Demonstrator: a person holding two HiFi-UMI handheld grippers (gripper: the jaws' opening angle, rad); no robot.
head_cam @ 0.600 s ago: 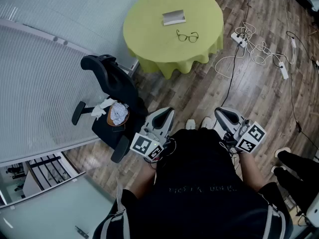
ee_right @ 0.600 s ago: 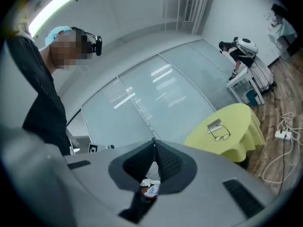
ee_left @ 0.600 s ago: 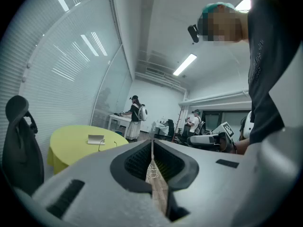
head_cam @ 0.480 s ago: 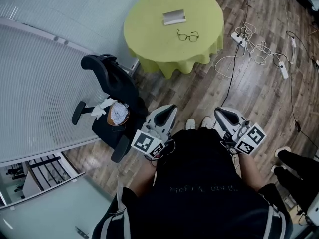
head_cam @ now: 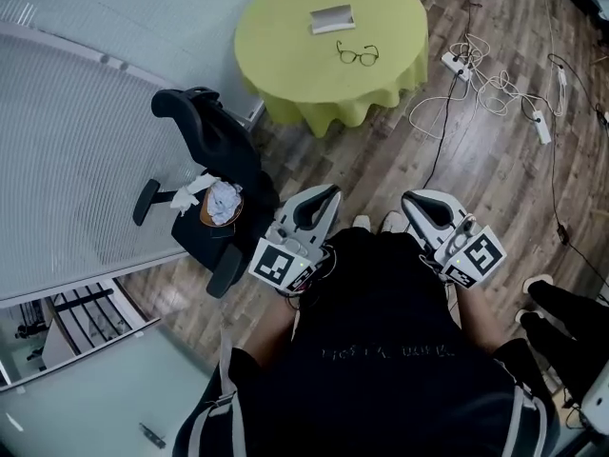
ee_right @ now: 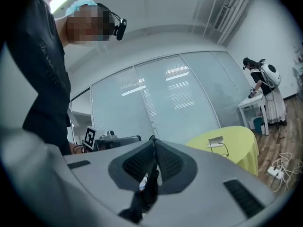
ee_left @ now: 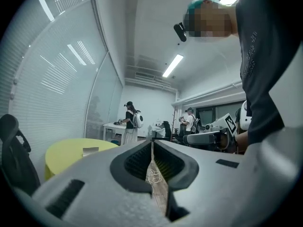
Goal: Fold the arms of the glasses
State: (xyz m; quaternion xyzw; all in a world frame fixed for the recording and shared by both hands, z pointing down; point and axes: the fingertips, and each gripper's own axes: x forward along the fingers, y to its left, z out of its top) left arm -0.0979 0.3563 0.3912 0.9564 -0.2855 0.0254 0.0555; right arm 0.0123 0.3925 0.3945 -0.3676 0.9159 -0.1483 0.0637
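Note:
Black-framed glasses (head_cam: 357, 55) lie with arms open on the round yellow-green table (head_cam: 285, 55), next to a small grey case (head_cam: 332, 17). Both grippers are held close to my body, far from the table. My left gripper (head_cam: 322, 198) is shut with nothing in it, and its jaws meet in the left gripper view (ee_left: 152, 143). My right gripper (head_cam: 419, 202) is also shut and empty (ee_right: 154, 141). In the right gripper view the table (ee_right: 236, 143), the glasses (ee_right: 222, 149) and the case (ee_right: 215, 141) show small in the distance.
A black office chair (head_cam: 214, 155) with a cloth bundle (head_cam: 221, 203) on its seat stands between me and the table, to the left. White power strips and cables (head_cam: 485, 84) trail over the wooden floor on the right. A glass partition (head_cam: 76, 141) runs along the left. Someone's shoes (head_cam: 561, 307) are at the right.
The left gripper has lifted and shifted slightly forward. The head view has tilted a little, so the table sits higher in frame. Both grippers stay shut.

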